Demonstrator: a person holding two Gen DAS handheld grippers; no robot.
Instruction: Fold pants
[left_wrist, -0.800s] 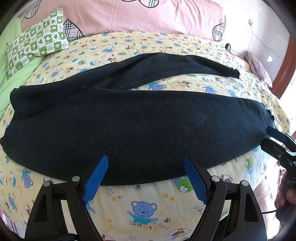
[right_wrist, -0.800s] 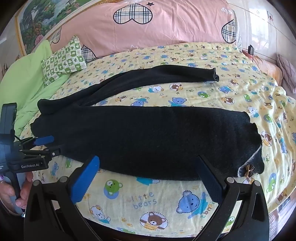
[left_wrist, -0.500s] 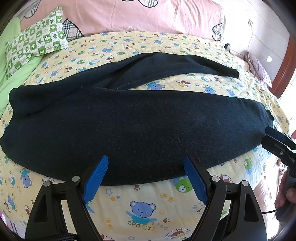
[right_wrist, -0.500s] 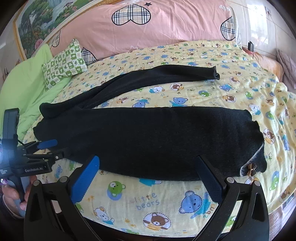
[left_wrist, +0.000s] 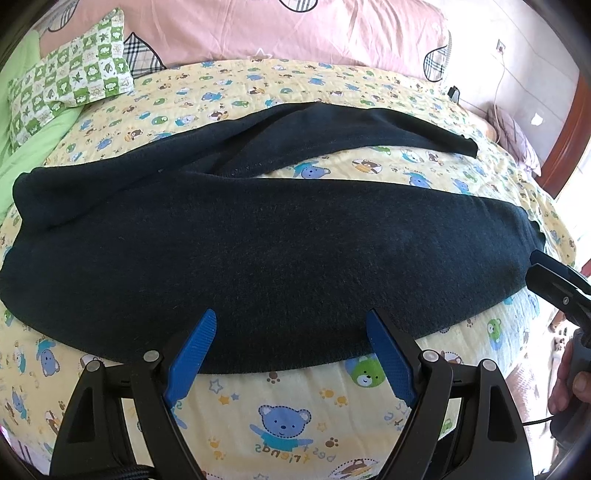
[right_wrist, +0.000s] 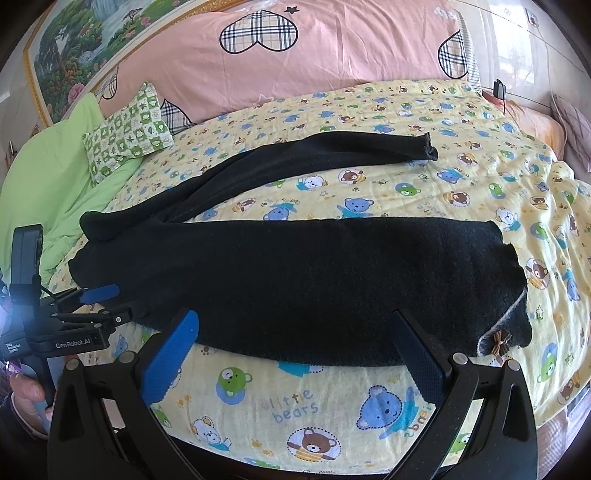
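**Pants laid out, both tools poised at the near edge**

The black pants (left_wrist: 280, 258) are spread across the bed (left_wrist: 280, 417), legs splayed apart — no fold is made yet. The left tool (left_wrist: 291, 354) and right tool (right_wrist: 295, 350) are held open just short of the pants' near edge, presumably to pinch it.

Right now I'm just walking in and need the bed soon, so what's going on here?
A person holds a tool in each hand over black pants spread on the bear-print quilt. The legs lie apart in a V, so no fold is made yet. The left tool and right tool are both open at the near leg's edge, gripping nothing.
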